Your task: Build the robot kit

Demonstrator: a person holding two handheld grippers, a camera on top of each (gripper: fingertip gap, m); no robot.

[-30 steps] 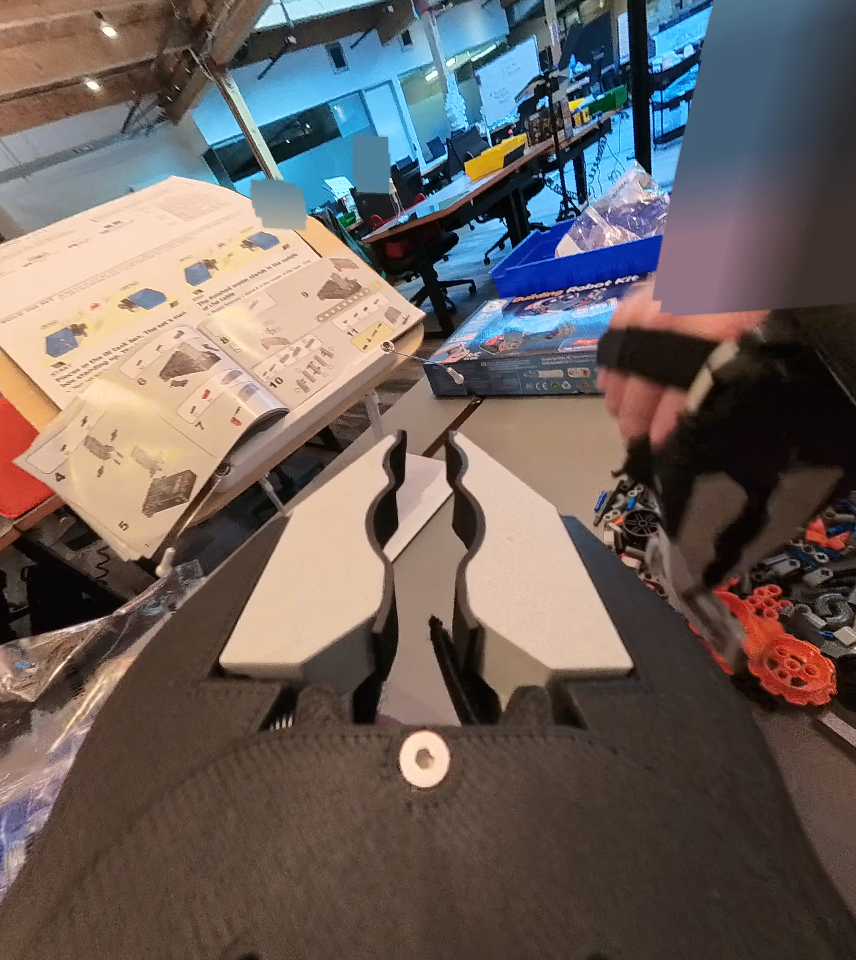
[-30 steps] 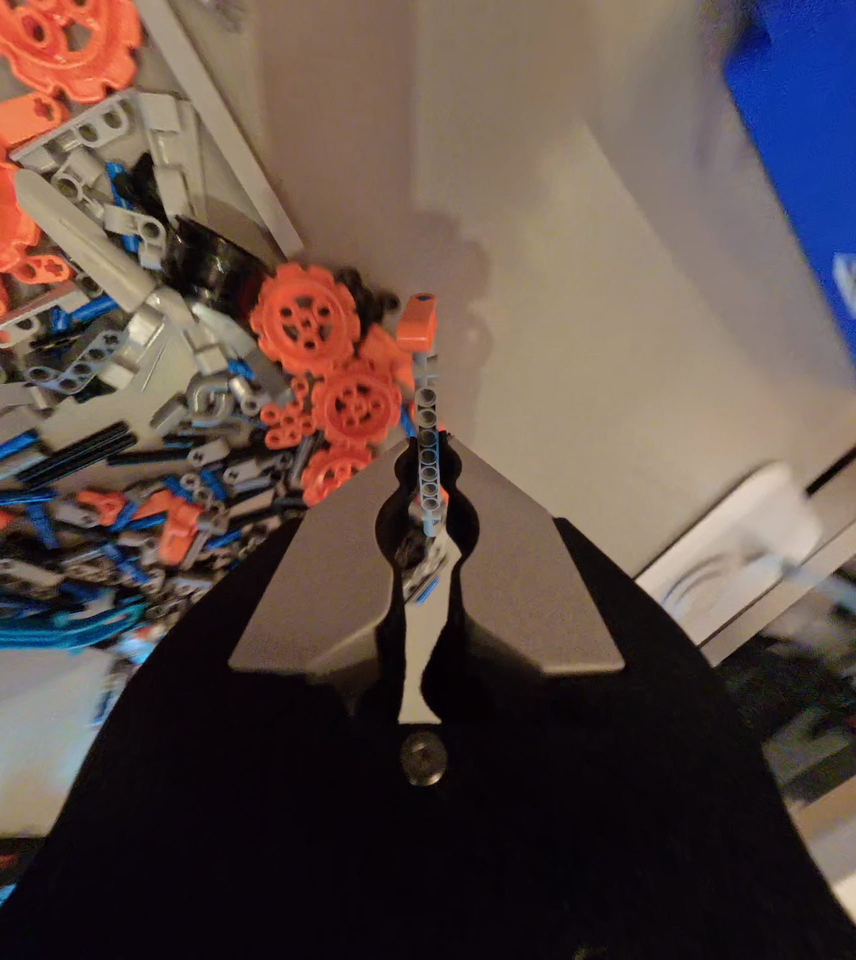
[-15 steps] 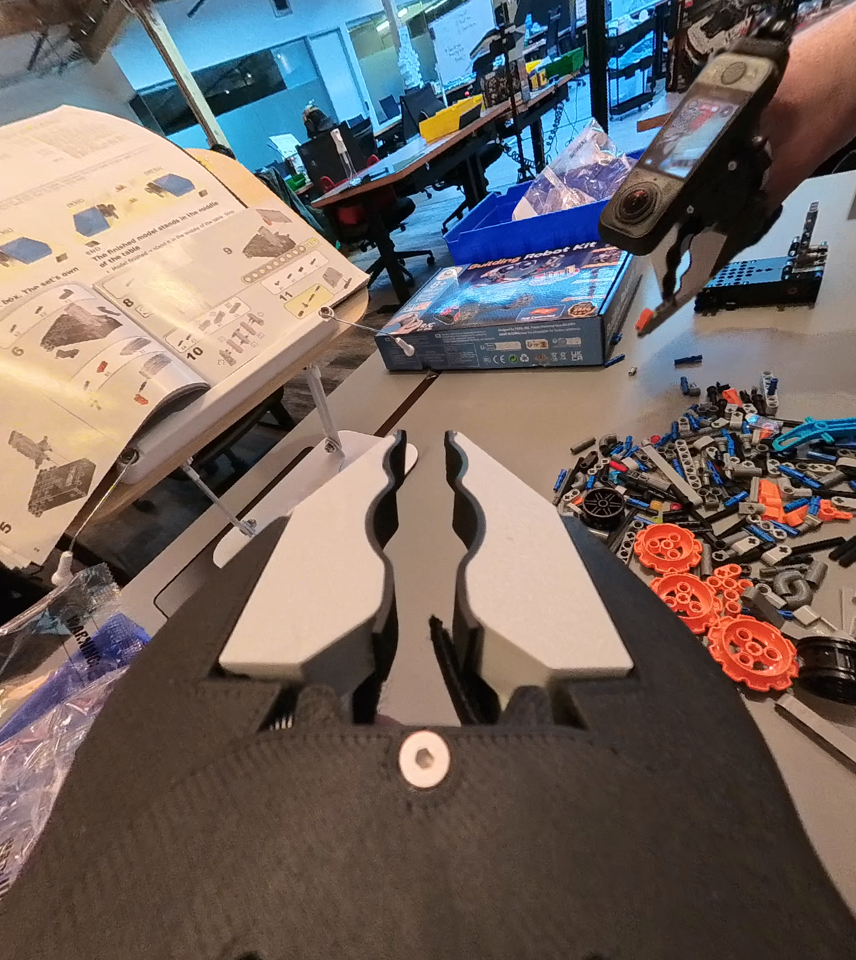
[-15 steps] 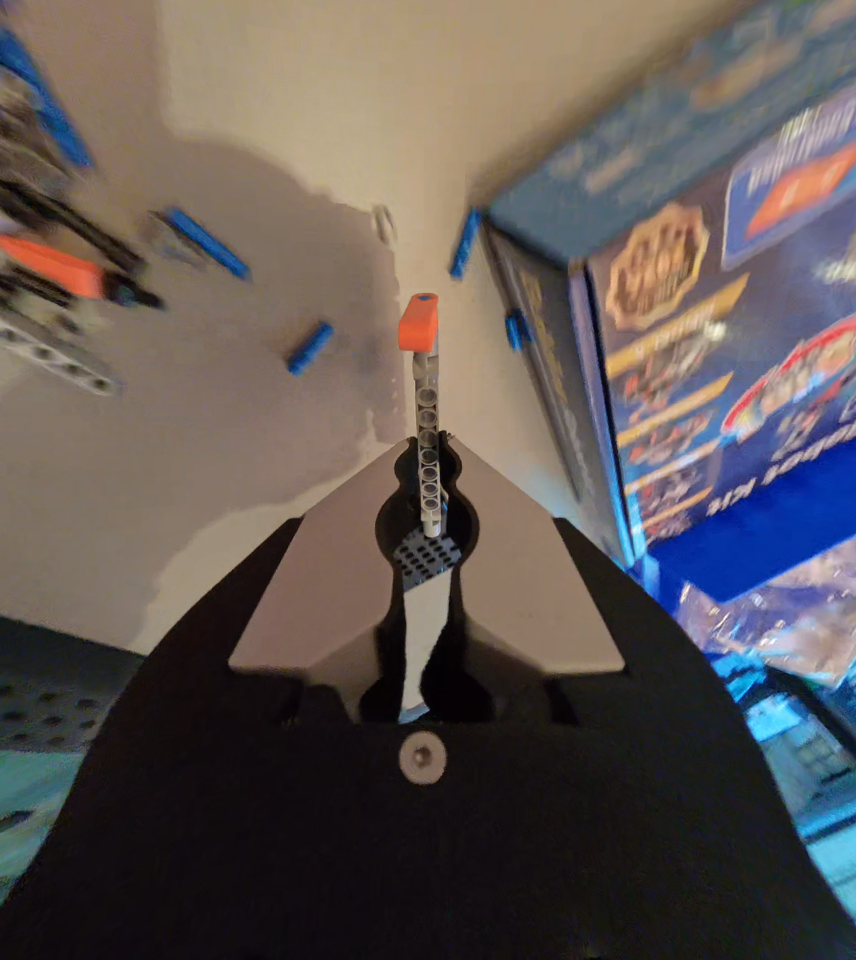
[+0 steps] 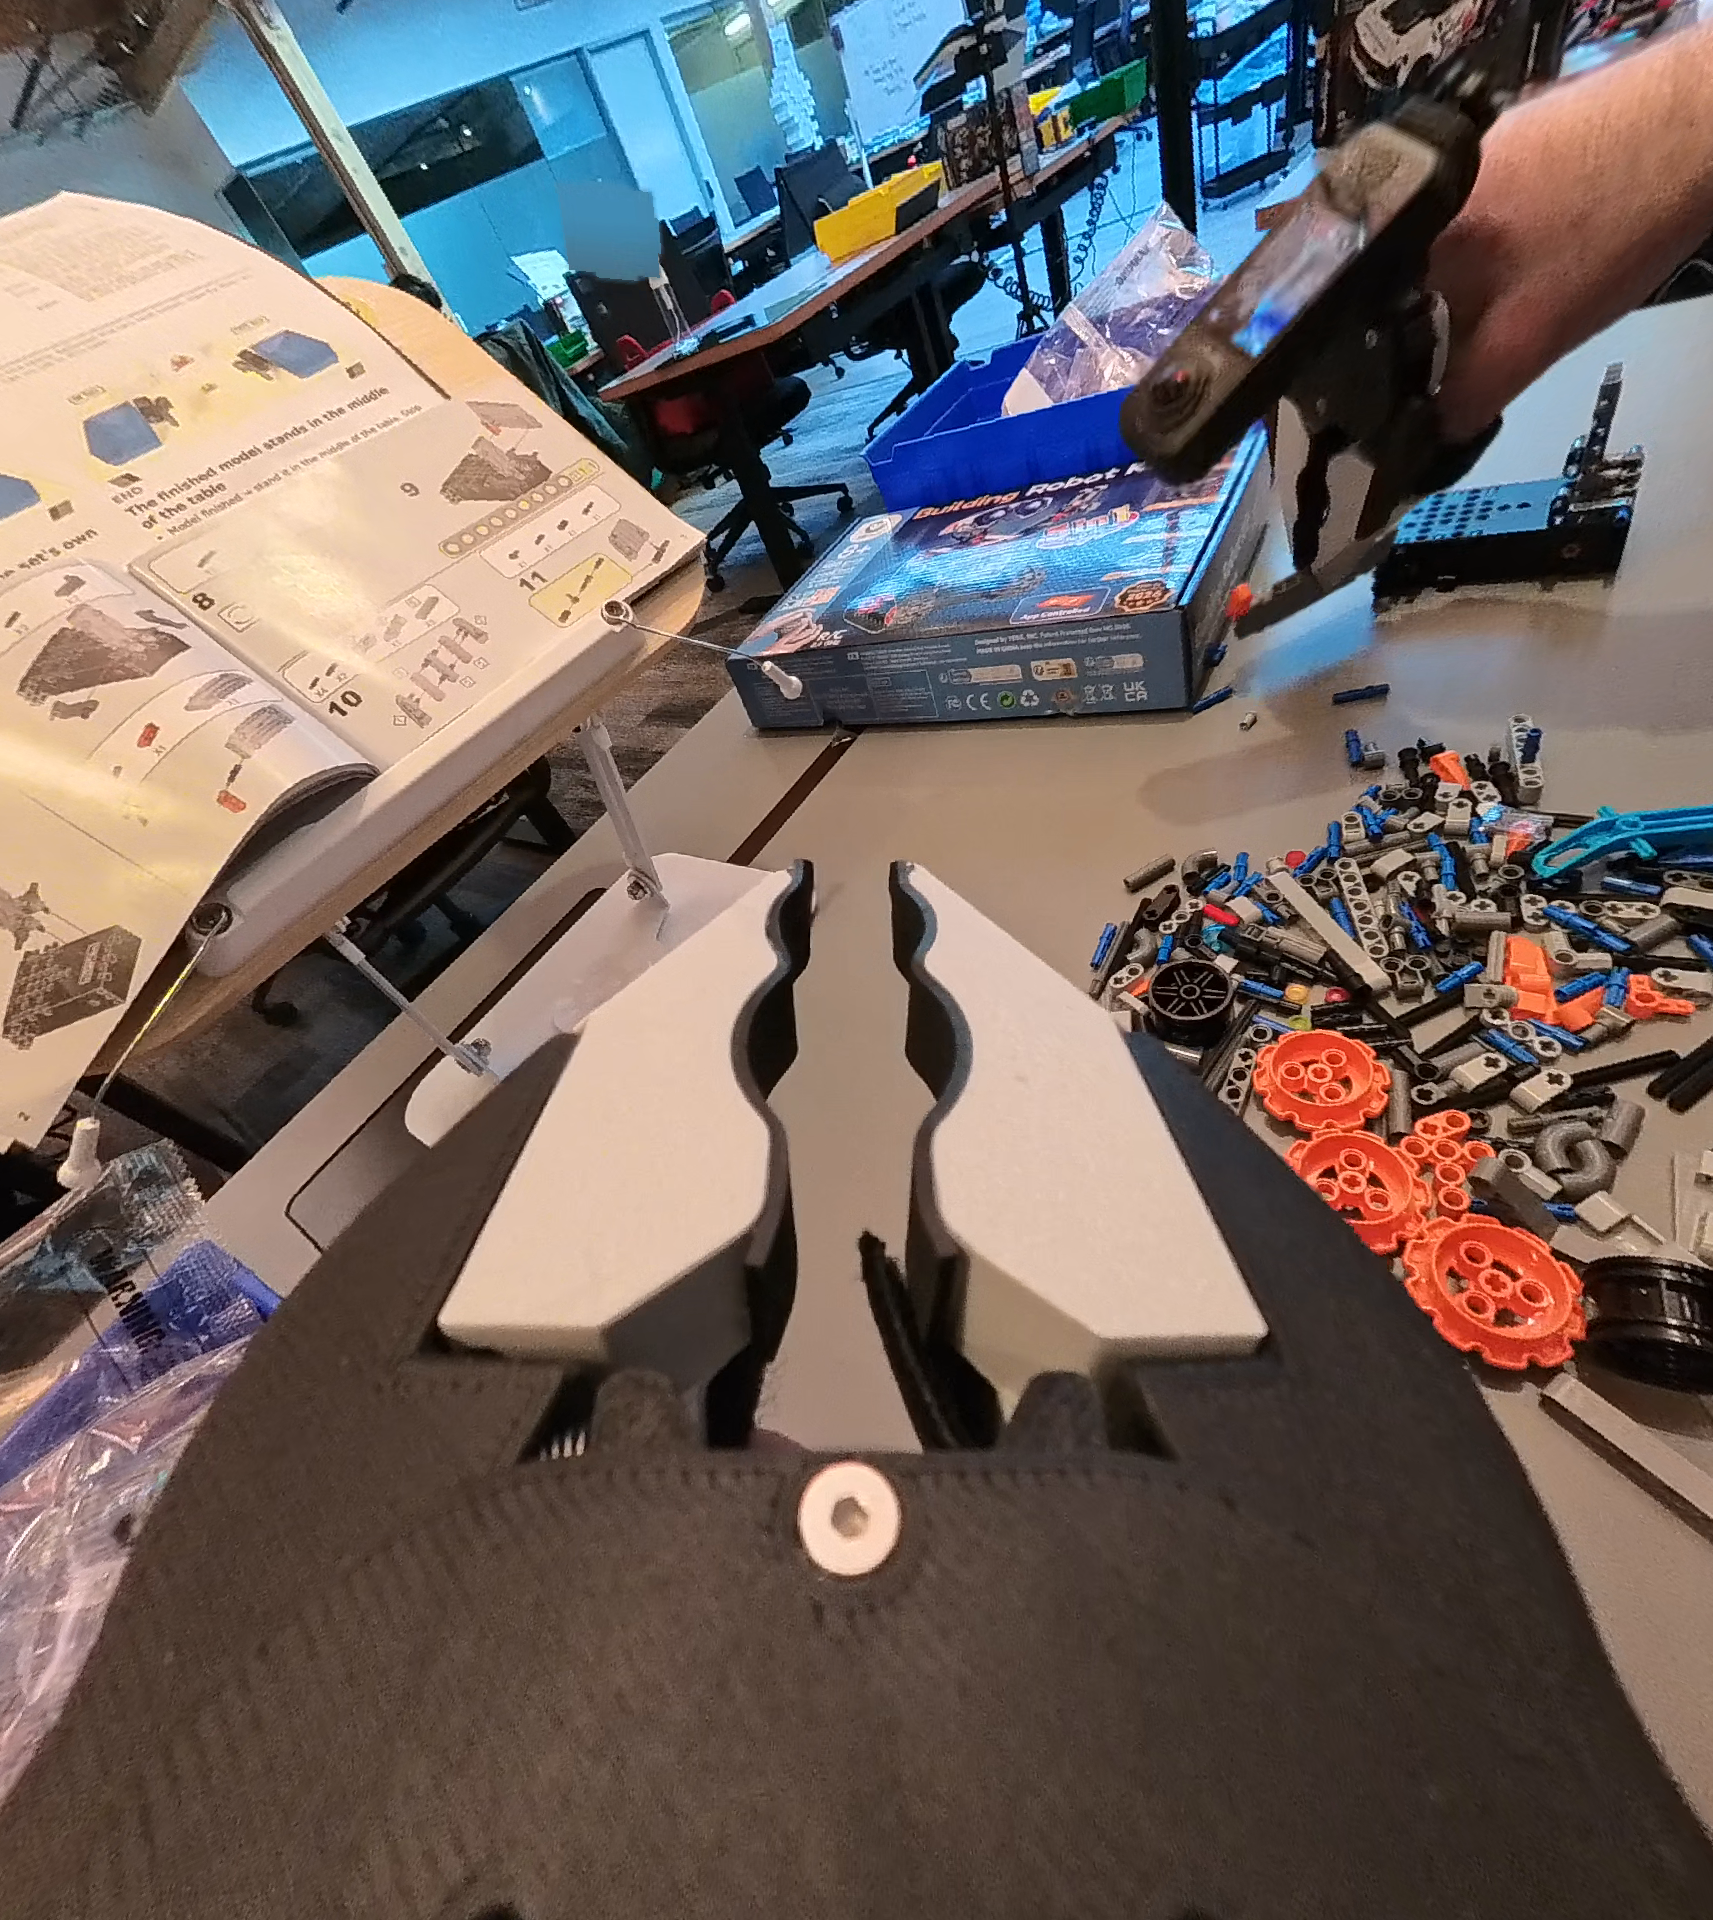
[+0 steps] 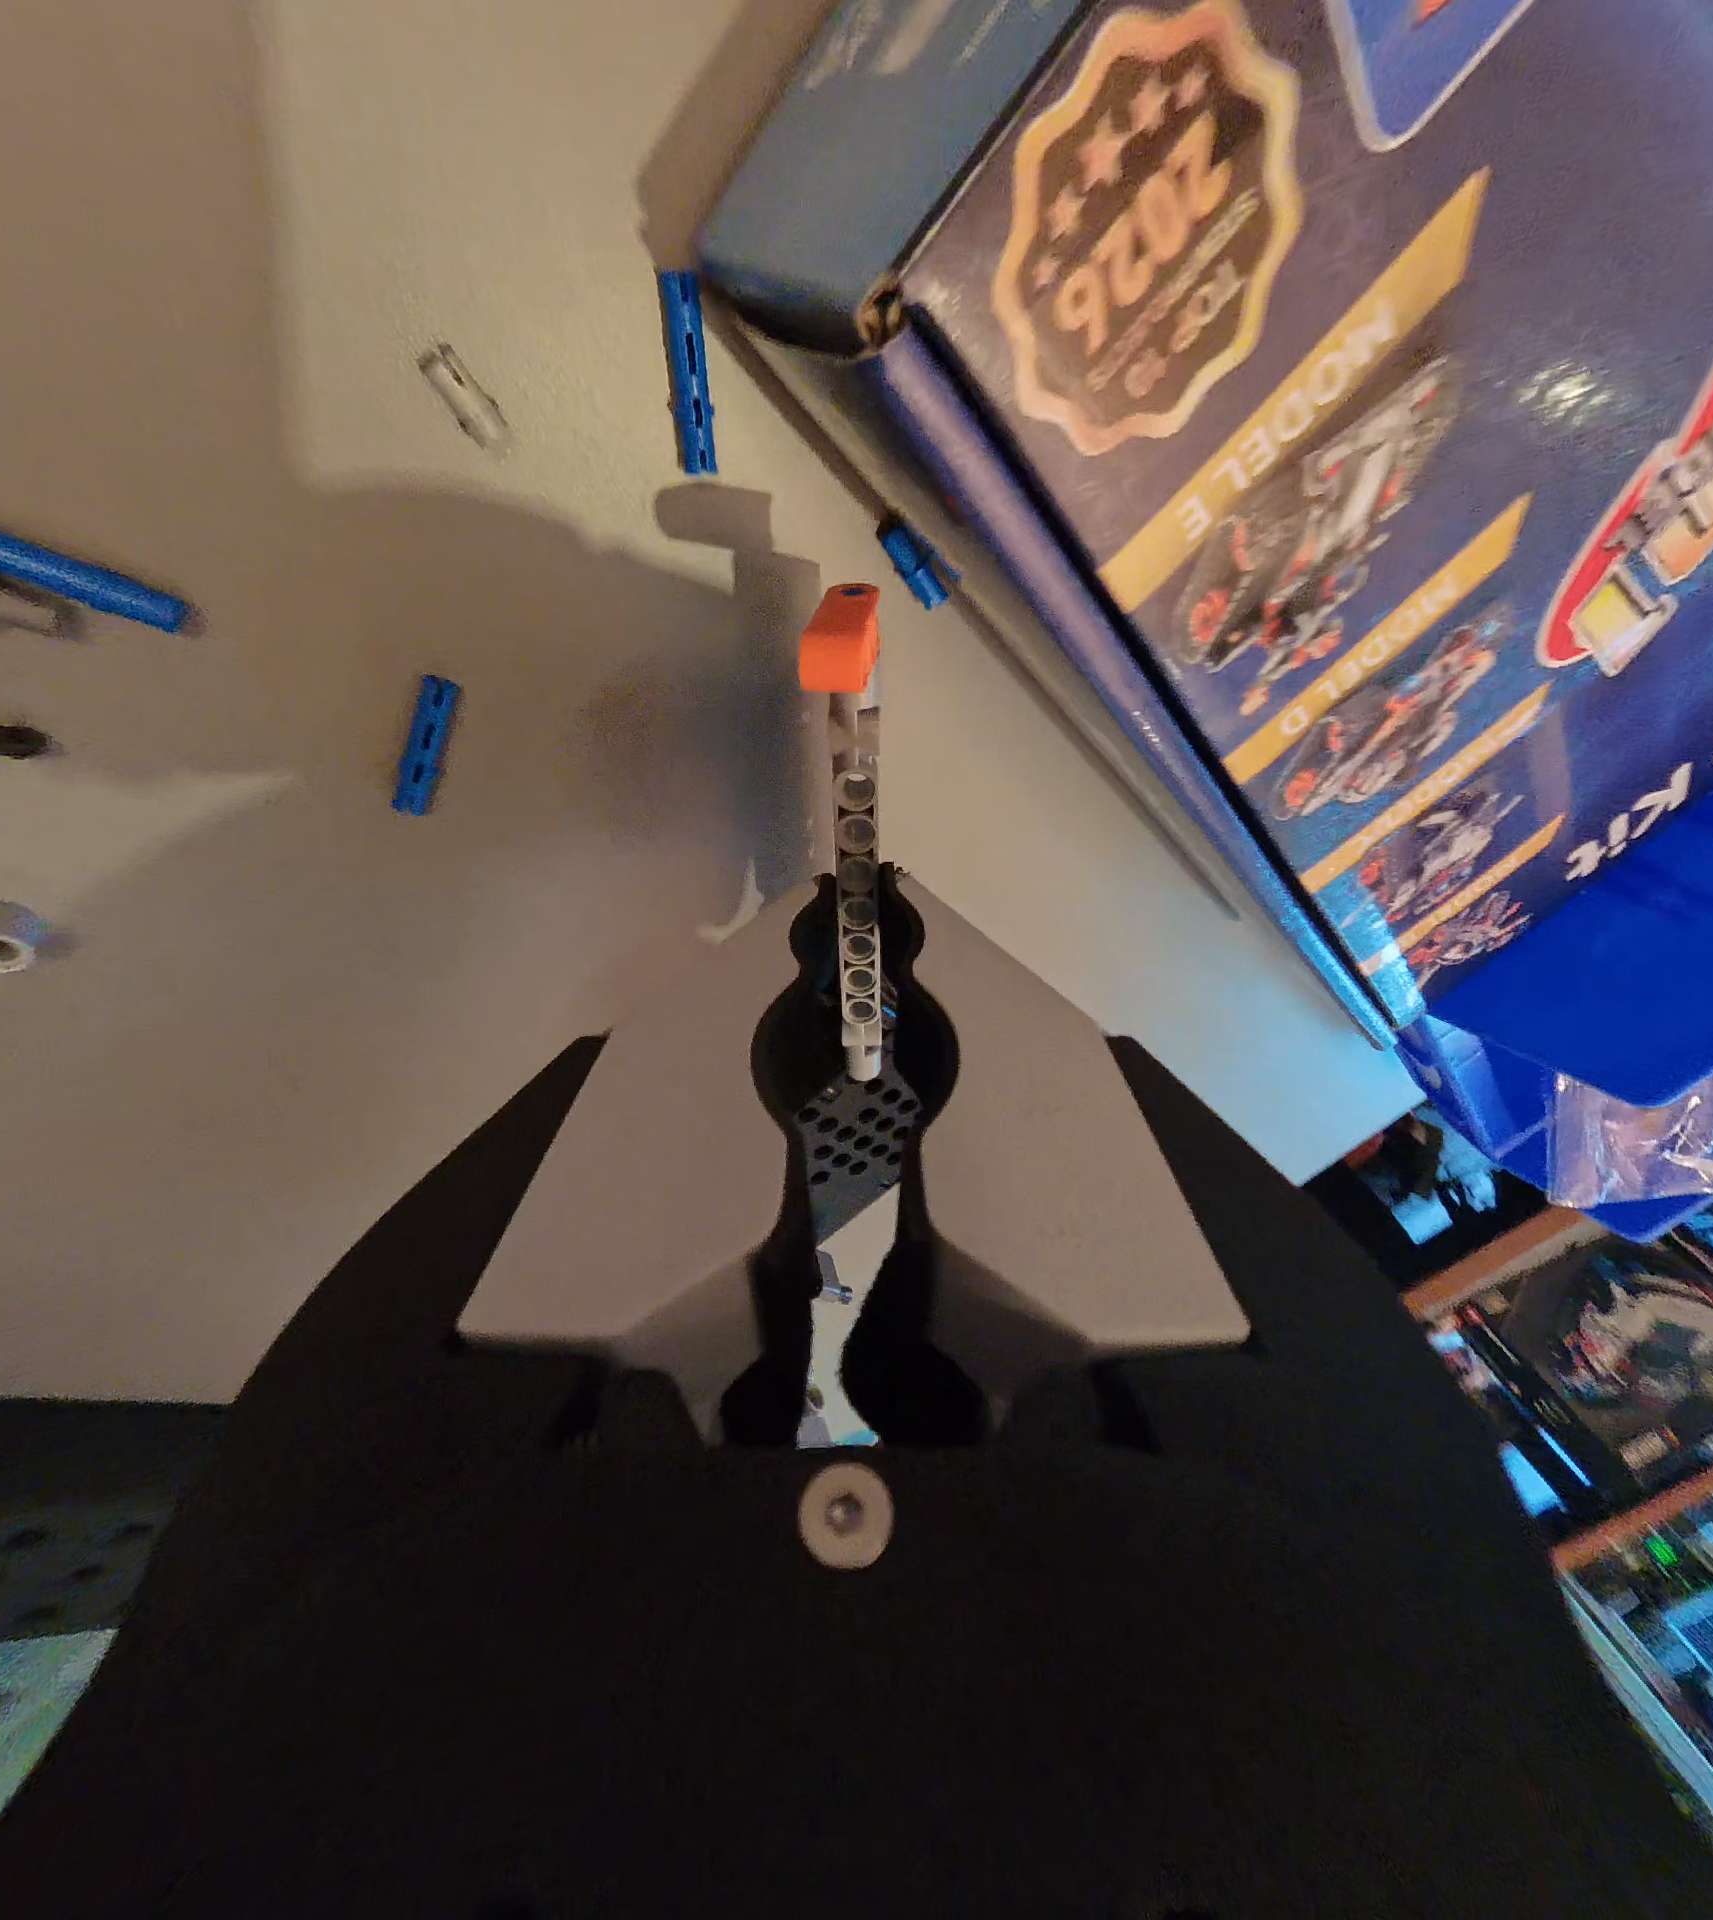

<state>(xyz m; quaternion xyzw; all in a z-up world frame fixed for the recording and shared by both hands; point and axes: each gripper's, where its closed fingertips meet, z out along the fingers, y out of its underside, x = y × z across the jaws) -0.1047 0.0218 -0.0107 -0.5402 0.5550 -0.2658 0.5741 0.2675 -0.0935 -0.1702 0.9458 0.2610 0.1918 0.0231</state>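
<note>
My right gripper (image 6: 857, 894) is shut on a thin grey holed beam (image 6: 857, 831) with an orange piece (image 6: 839, 649) at its far end. It holds the beam above the grey table (image 6: 260, 987), beside a corner of the blue kit box (image 6: 1351, 520). In the left wrist view this gripper (image 5: 1314, 582) hangs between the box (image 5: 987, 603) and a dark, partly built model (image 5: 1496, 530). My left gripper (image 5: 847, 883) is slightly open and empty, low over the table near the white foot of the booklet stand (image 5: 623, 935).
A pile of grey, black, blue and orange parts (image 5: 1506, 1039) covers the table's right. An open instruction booklet (image 5: 208, 582) rests on a stand at left, plastic bags (image 5: 52, 1403) below it. A blue bin (image 5: 977, 436) sits behind the box. Loose blue pins (image 6: 426, 758) lie near the box. My hands' fingertips stand some 40 cm from each other.
My right gripper has carried the beam from over the parts pile to beside the kit box. My left gripper has tilted down a little and kept its gap.
</note>
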